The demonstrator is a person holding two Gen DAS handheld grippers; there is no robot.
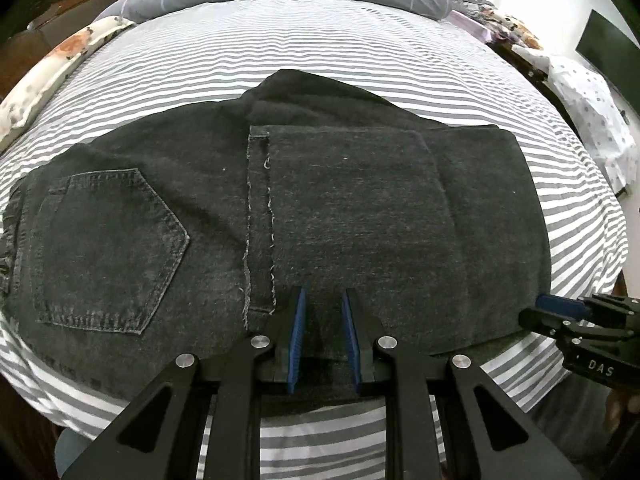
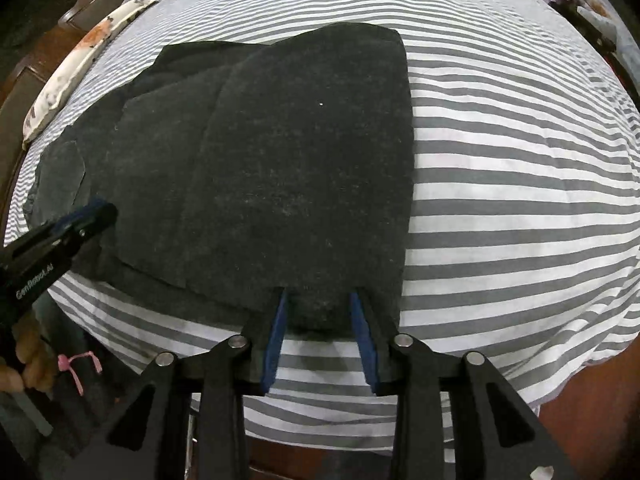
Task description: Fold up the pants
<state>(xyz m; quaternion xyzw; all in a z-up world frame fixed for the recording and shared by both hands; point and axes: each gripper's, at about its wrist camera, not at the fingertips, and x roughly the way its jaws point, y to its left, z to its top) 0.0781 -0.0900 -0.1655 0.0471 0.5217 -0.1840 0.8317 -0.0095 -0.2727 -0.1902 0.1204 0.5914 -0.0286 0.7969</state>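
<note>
While black pants (image 1: 320,208) lie folded on striped bed (image 1: 440,80) — left hand-held gripper (image 1: 323,300) parted | right hand-held gripper (image 2: 318,300) parted, empty.

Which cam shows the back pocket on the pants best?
Left wrist. The back pocket sits large at the left of the frame, its stitched outline fully visible on the pants. The right wrist view catches only a small, dim sliver of the pocket at its far left edge, stitching unreadable, just above the left tool.

Both wrist views look low across the bed (image 1: 360,52) (close up), sharing the pants (image 1: 320,208)
</note>
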